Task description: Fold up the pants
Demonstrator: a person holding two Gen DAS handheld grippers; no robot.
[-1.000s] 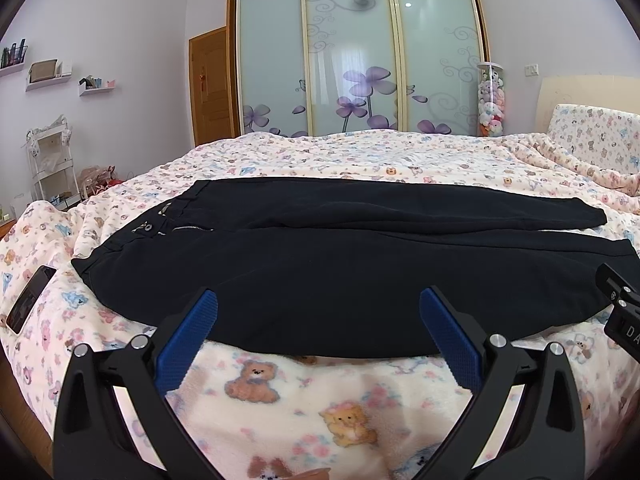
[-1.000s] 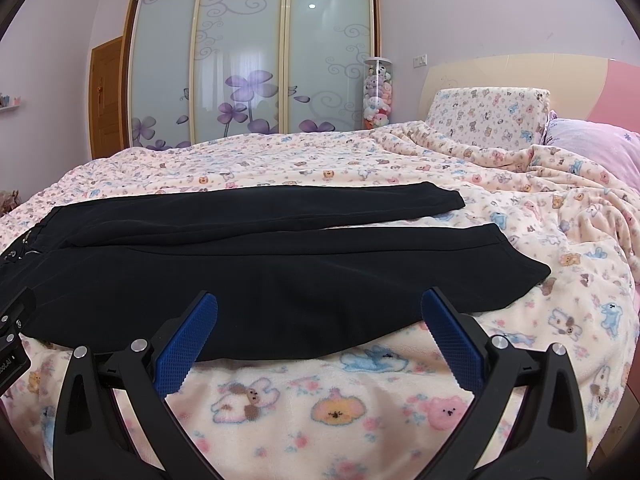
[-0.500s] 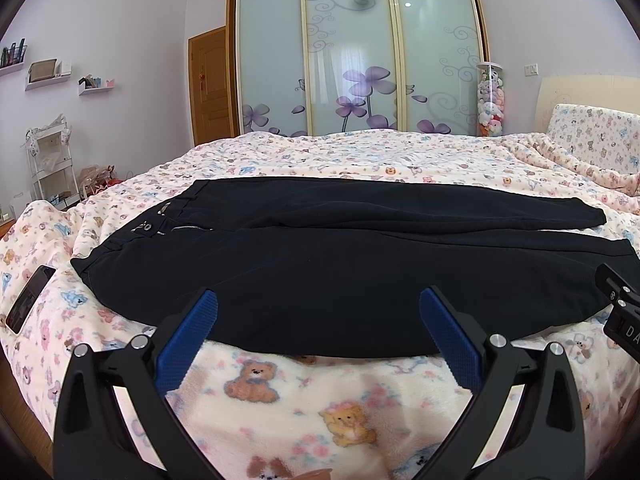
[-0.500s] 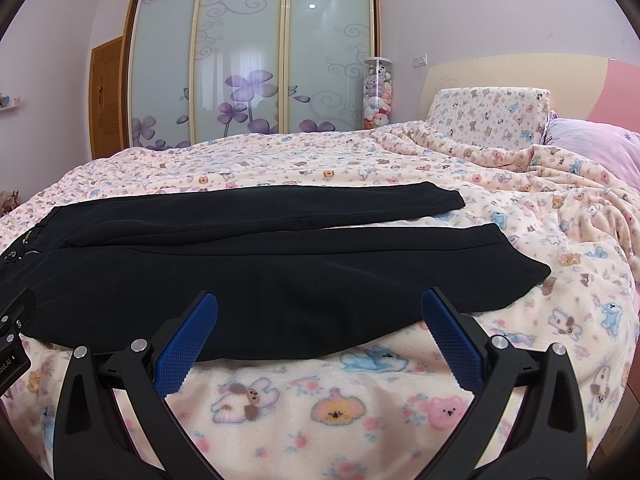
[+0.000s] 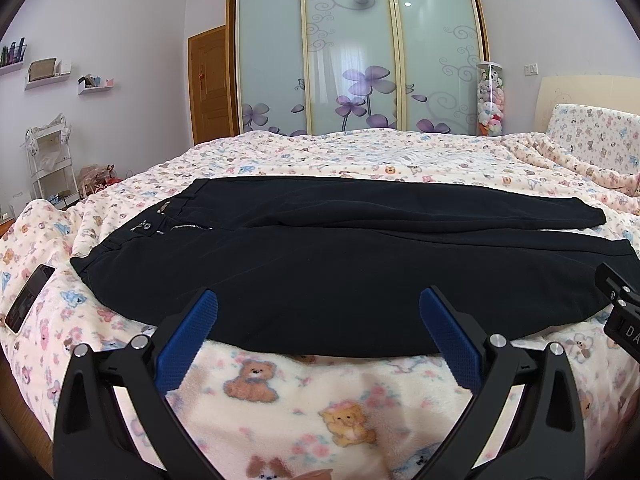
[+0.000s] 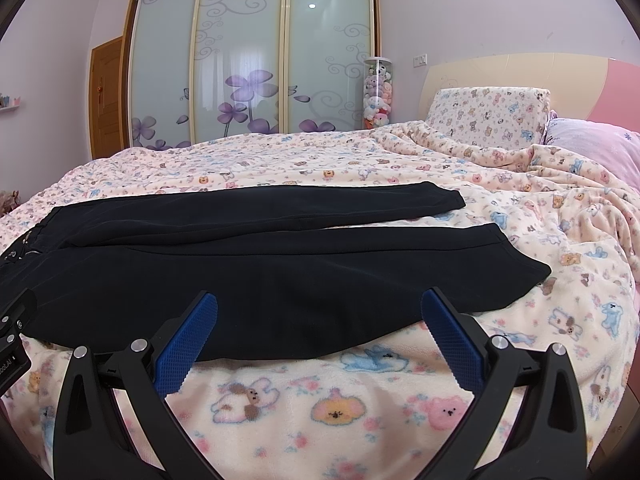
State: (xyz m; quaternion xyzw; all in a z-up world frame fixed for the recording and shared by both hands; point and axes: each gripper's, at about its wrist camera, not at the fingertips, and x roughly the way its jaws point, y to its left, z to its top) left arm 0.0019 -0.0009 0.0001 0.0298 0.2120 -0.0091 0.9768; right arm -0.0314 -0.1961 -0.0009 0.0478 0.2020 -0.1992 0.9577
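Black pants [image 5: 340,264] lie flat across the bed, waistband with zipper at the left, both legs stretched to the right. In the right wrist view the same pants [image 6: 280,264] show their two leg ends at the right. My left gripper [image 5: 318,308] hovers open at the pants' near edge, blue pads wide apart, nothing between them. My right gripper [image 6: 319,308] is open in the same way over the near leg. The right gripper's body [image 5: 620,308] shows at the left wrist view's right edge.
The bed wears a pink bear-print blanket [image 5: 304,404]. A dark phone [image 5: 28,298] lies on the bed's left edge. Pillows [image 6: 492,116] and a headboard stand at the right. Sliding wardrobe doors [image 5: 352,56] and a white rack [image 5: 50,160] are beyond the bed.
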